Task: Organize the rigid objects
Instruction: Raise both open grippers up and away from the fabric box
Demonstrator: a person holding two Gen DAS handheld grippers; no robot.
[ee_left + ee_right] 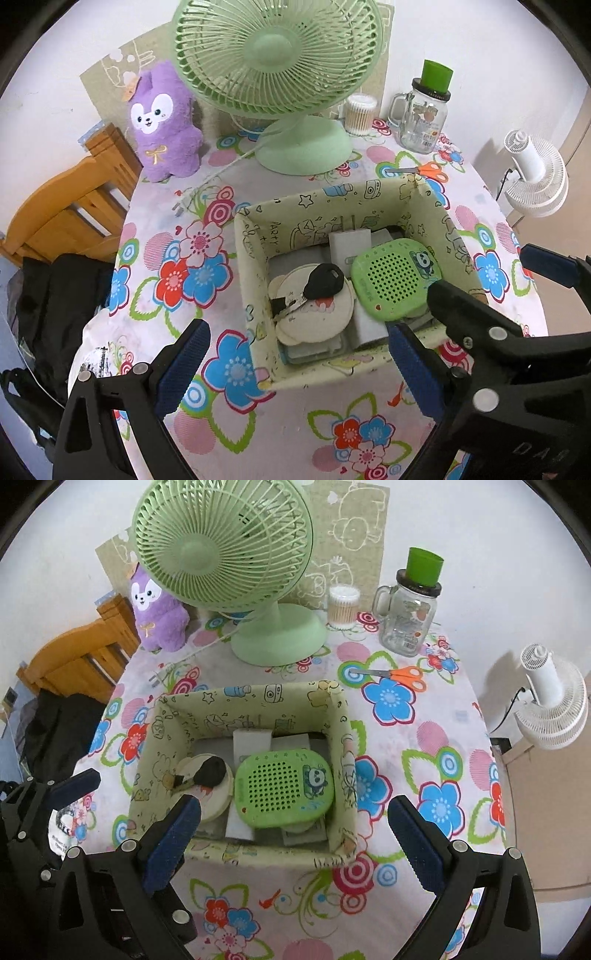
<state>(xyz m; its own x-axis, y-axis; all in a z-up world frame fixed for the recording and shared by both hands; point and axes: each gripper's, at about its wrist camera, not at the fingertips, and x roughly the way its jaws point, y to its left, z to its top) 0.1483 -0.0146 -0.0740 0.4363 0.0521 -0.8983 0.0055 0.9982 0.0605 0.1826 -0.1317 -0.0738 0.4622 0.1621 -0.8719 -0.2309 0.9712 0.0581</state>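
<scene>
Full storage box, both hand-held grippers wide

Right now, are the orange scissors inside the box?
No, the orange-handled scissors lie on the flowered tablecloth behind the green cartoon-print box.

Legible markings: two items.
The storage box carries the hand-drawn word "PARTY" on its inner left wall, among doodles. Right of the box, near the lower frame edge, the black gripper body shows embossed letters "DAS". The jar label print is too small to read.
</scene>
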